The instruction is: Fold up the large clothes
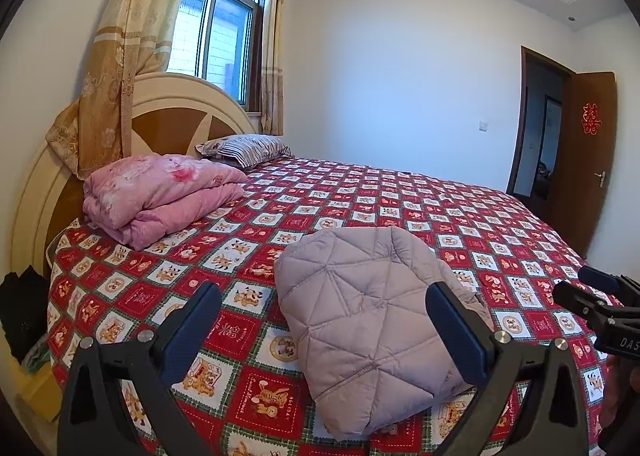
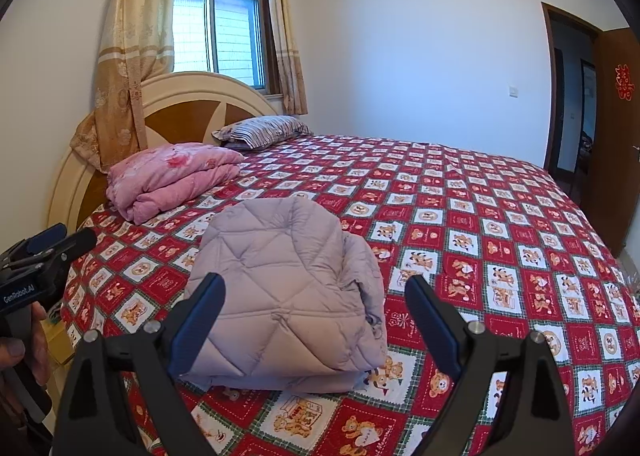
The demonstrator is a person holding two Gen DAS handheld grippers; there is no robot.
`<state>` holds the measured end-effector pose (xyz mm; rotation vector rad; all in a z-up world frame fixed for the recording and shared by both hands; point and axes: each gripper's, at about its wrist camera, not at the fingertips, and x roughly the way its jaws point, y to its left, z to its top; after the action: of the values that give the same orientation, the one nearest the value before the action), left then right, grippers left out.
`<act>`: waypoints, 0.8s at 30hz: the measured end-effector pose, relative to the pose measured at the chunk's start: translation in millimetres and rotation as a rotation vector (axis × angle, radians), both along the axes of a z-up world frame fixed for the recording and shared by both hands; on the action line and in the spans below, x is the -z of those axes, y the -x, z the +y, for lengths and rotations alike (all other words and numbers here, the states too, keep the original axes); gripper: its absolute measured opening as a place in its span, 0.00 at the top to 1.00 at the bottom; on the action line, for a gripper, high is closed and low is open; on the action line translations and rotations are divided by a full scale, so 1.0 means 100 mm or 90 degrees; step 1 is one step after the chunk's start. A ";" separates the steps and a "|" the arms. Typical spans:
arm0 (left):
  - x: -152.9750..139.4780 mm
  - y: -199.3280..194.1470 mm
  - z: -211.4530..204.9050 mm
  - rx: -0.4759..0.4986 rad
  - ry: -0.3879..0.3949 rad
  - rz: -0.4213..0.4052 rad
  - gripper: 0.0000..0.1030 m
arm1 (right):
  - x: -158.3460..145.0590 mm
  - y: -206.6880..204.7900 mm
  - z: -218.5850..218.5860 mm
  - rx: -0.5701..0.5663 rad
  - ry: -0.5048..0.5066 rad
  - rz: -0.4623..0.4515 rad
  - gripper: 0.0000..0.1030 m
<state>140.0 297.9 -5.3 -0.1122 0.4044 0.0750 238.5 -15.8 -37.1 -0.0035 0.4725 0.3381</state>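
**Folded jacket lies free on the bed, both tongs spread and empty**

Nearest in the left wrist view, the left gripper [image 1: 324,320] stands with its two blue-padded fingers wide apart and nothing between them; the fabric seen in the gap lies beyond the tips. The right gripper [image 2: 316,312] is spread just as wide and holds nothing either. Neither touches cloth, which fits a release: the hands appear drawn clear so as not to disturb the fold.

Just beyond the fingertips lies the quilted jacket [image 2: 280,288], pale lilac, folded into a compact bundle near the close edge of the bed. Its smooth back panel faces up and the loose layers sit tucked at the right side and underneath, so the bundle keeps its shape unaided. By my reading the fold is finished or very nearly so.

It rests on the red checked bedspread [image 2: 500,236], which gives a broad flat surface for folding. Farther back a folded pink quilt [image 2: 172,176] sits against the headboard [image 2: 188,104], with a striped pillow [image 2: 264,130] beside it, both well apart from the jacket and out of the working space
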 end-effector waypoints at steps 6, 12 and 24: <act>0.02 0.01 -0.01 0.001 0.002 0.003 0.01 | 0.00 0.04 0.04 -0.003 0.004 -0.001 0.09; 0.03 0.01 -0.03 0.005 0.002 0.003 0.01 | 0.00 0.05 0.05 -0.002 0.004 -0.002 0.09; 0.04 0.01 -0.06 0.006 -0.001 0.005 0.01 | 0.00 0.07 0.06 -0.003 0.003 -0.001 0.09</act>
<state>139.5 291.8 -9.1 -0.1077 0.4126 0.0659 231.7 -9.5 -36.7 -0.0090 0.4722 0.3411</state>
